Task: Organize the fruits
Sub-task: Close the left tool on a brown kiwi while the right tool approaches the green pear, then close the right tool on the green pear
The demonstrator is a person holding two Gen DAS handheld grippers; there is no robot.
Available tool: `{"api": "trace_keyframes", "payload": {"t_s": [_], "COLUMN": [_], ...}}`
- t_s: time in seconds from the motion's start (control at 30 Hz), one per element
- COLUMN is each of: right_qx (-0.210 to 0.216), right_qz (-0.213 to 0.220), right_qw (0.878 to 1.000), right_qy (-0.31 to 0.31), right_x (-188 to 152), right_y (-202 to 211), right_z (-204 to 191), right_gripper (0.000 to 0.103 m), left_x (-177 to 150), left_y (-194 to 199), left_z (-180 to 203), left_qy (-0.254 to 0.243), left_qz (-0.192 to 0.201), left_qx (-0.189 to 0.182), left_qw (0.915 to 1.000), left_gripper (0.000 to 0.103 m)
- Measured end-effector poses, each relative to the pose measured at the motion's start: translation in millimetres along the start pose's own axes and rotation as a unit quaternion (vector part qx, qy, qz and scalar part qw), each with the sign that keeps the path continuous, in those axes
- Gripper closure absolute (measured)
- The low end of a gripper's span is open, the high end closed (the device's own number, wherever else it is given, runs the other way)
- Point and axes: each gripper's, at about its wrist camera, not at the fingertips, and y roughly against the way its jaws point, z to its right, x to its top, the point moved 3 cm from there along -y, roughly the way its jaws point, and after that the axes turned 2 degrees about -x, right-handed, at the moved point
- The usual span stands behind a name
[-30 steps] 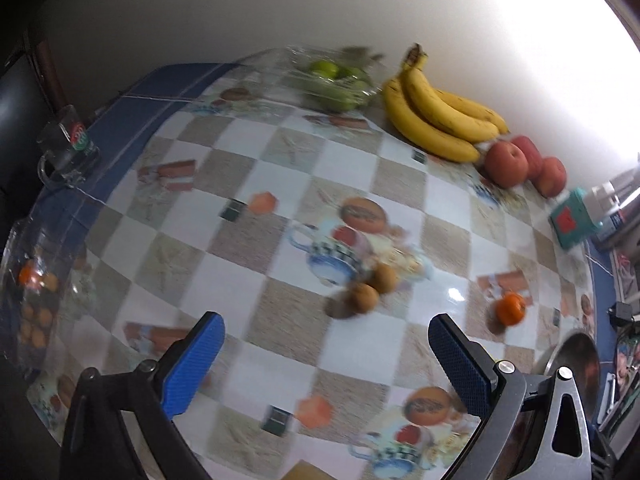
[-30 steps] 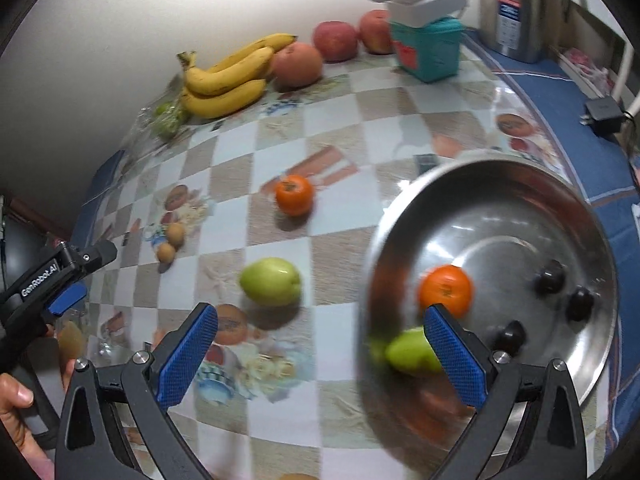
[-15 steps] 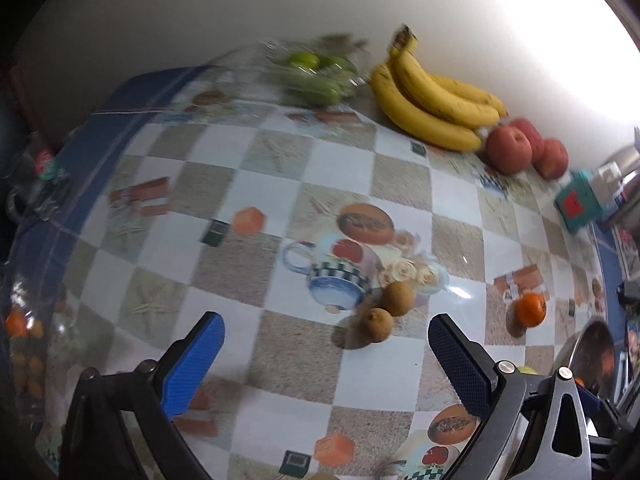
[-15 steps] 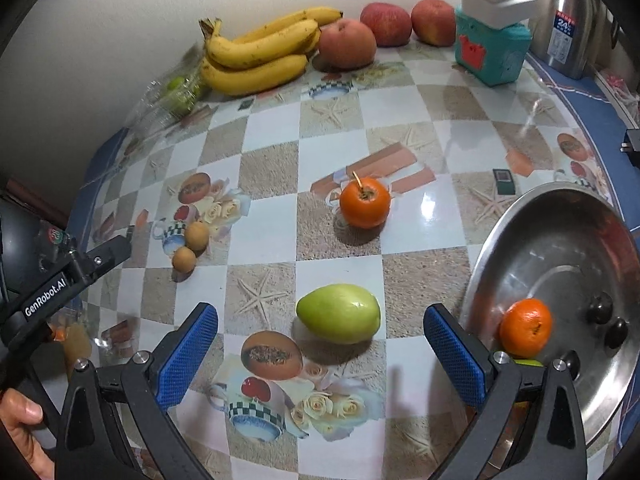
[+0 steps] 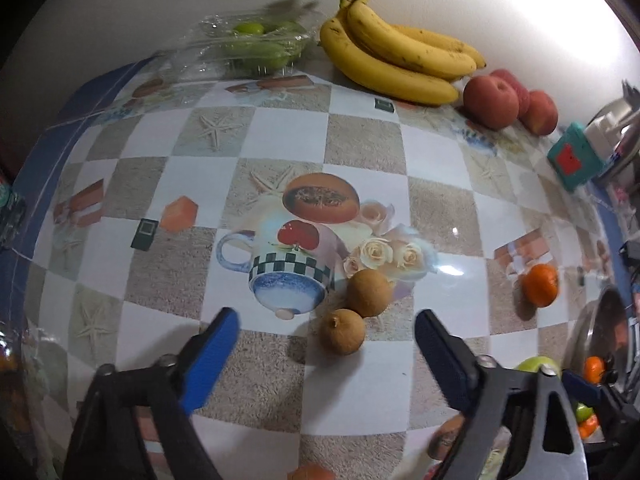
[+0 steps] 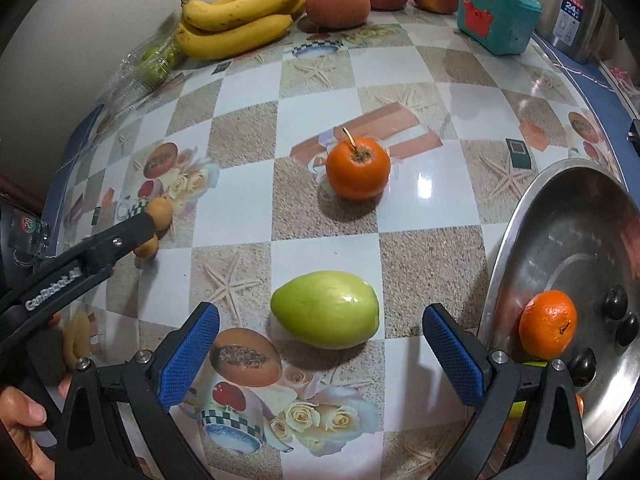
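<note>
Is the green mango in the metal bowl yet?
Out. The green mango lies on the tablecloth, left of the metal bowl.

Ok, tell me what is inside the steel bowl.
In the steel bowl: one tangerine and three dark round fruits. Something green-yellow sits behind the right gripper's finger, mostly covered.

Two handheld grippers, left gripper (image 5: 326, 334) and right gripper (image 6: 320, 326): black frames with triangular cut-outs, silver screws, blue textured pads (image 6: 188, 354). White "GenRobot.AI" lettering along one black finger (image 6: 80, 260). Bare hand (image 6: 24, 420) on grip.
</note>
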Motion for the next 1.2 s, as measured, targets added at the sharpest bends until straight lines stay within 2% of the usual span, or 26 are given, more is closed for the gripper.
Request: {"api": "trace_keyframes", "payload": {"t_s": [0.13,0.27,0.4,0.47,0.63,0.7,0.77,1.2], "right_qx": [-0.002,-0.003,-0.003,-0.004,-0.002,0.0,0.002,0.024], "right_qz": [-0.001,-0.003,-0.003,-0.003,-0.004,-0.004,-0.005,-0.002], "right_qw": [1.0,1.0,1.0,1.0,1.0,1.0,1.0,1.0], "right_qy": [-0.002,-0.001,0.001,0.002,0.0,0.0,-0.003,-0.02], "right_x": [0.3,0.4,0.6,0.2,0.7,-0.1,0.1,-2.2], "right_y": [-1.3,-2.8,-2.4,-1.6,-3.0,-1.3,-1.3,9.4], "right_z": [1.5,1.8,1.5,1.7,0.1,1.9,2.5,7.5], "right_gripper": [0.011,0.022,0.024,0.028,0.036,0.046,0.046,0.047], "left_x": [-1.0,-0.9,-1.1,-0.1,-0.3,-0.4,-0.7,0.9], "left_y": [-7.4,-9.1,-8.3,-7.7,-7.3,-6.6,-6.3,7.1], "left_z": [2.8,6.0,8.3,9.5,9.8,9.8,10.1,14.6], "left_qy": [-0.015,-0.025,-0.027,-0.028,-0.028,-0.027,-0.027,-0.033], "left_qz": [-0.004,-0.007,-0.008,-0.006,-0.01,-0.009,-0.008,-0.003], "left_qx": [0.006,0.005,-0.004,-0.003,0.0,-0.002,-0.001,0.001], "left_qw": [0.9999,0.9997,0.9996,0.9996,0.9996,0.9996,0.9996,0.9995], "left_gripper": [0.024,0.042,0.055,0.062,0.07,0.073,0.076,0.076]}}
